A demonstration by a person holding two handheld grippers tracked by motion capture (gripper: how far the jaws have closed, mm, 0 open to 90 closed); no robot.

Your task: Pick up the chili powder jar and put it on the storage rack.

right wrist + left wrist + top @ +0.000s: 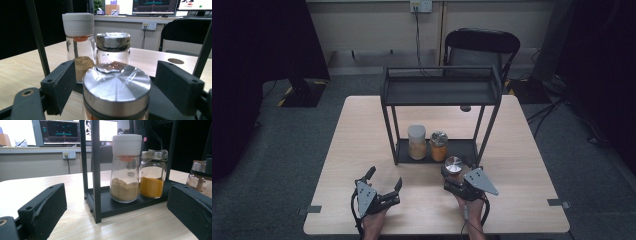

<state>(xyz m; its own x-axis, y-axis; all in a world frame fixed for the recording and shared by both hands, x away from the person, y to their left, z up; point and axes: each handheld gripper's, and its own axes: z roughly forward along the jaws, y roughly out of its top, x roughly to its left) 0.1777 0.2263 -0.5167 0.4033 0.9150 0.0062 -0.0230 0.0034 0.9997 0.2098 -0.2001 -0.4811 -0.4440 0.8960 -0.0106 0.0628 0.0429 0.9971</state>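
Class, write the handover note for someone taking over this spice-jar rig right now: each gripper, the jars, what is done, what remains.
Left gripper: jaws open, empty, resting on the table left of the rack.
Right gripper: jaws around the steel-lidded jar in front of the rack; a gap shows beside each jaw, so no firm grip yet.
Done: the white-capped jar and foil-topped jar stand side by side on the rack's bottom shelf.
Left: probably close on the third jar and shelve it beside them.
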